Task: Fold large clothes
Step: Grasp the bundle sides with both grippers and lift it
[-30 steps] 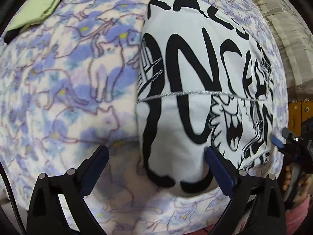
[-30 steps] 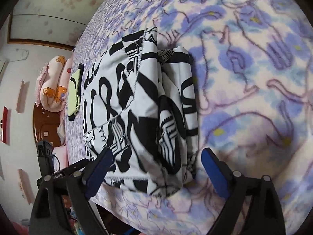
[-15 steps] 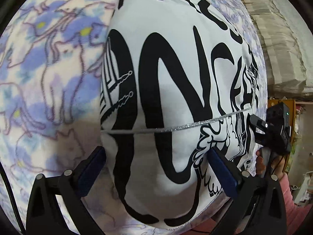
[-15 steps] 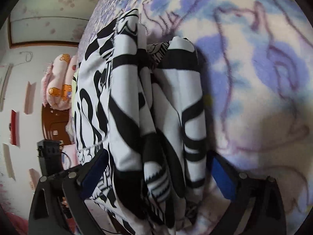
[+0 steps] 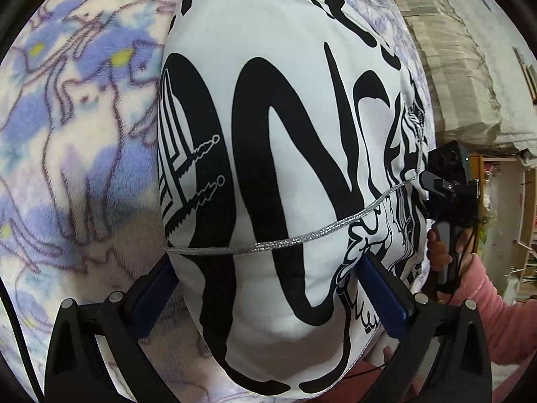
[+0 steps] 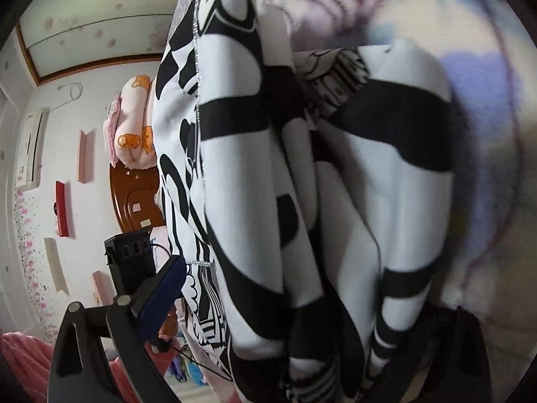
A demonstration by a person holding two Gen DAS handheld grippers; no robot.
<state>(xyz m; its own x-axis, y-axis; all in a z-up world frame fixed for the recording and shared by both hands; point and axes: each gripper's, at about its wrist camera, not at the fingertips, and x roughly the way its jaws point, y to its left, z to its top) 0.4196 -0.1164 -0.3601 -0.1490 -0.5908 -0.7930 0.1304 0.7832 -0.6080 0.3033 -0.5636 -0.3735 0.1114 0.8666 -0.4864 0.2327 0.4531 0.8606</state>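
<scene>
A folded white garment [image 5: 268, 174] with bold black lettering and a silver cord lies on a fleece blanket [image 5: 77, 154] printed with blue and purple cats. My left gripper [image 5: 268, 295] is open and straddles the garment's near end, one blue pad at its left edge and the other on its right part. My right gripper [image 6: 302, 319] is open at the garment's side, where the stacked folds [image 6: 335, 201] fill the gap. Its left pad [image 6: 161, 299] is clear of the cloth; the right finger is mostly hidden behind it. A hand in a pink sleeve [image 5: 486, 302] holds the right tool.
The blanket [image 6: 470, 100] stretches past the garment on the far side. A pink pillow with bear print [image 6: 134, 127] and a brown wooden headboard [image 6: 134, 198] sit at the bed's end. A pale striped cover [image 5: 453, 67] and shelves [image 5: 527, 241] lie to the right.
Both grippers have dropped and closed in on the garment, which now fills the space between their fingers. The green cloth has left the left view. The right jaws have spread slightly.
</scene>
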